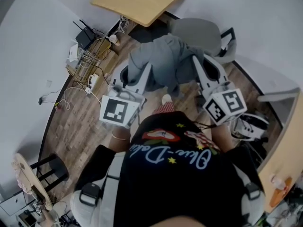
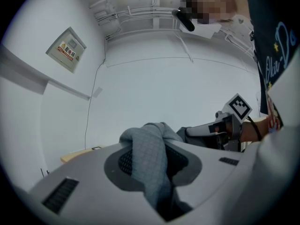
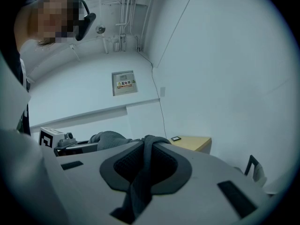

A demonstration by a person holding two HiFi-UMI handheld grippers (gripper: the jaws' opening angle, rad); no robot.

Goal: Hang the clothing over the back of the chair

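The soft grey piece of clothing [image 1: 163,60] hangs bunched up between the two grippers. It is just in front of the grey padded chair [image 1: 199,32]. The left gripper [image 1: 144,74] pinches one fold of it tight. The right gripper [image 1: 199,63] pinches another fold. Past the chair is a light wooden tabletop [image 1: 142,1]. The person's black shirt [image 1: 180,174] has curly white writing that starts with "Blue". A small sign [image 3: 124,83] hangs on the white wall, and its print is too tiny to read.

Grey clothing [image 1: 161,63], seemingly grid-woven; grey chair [image 1: 196,32].
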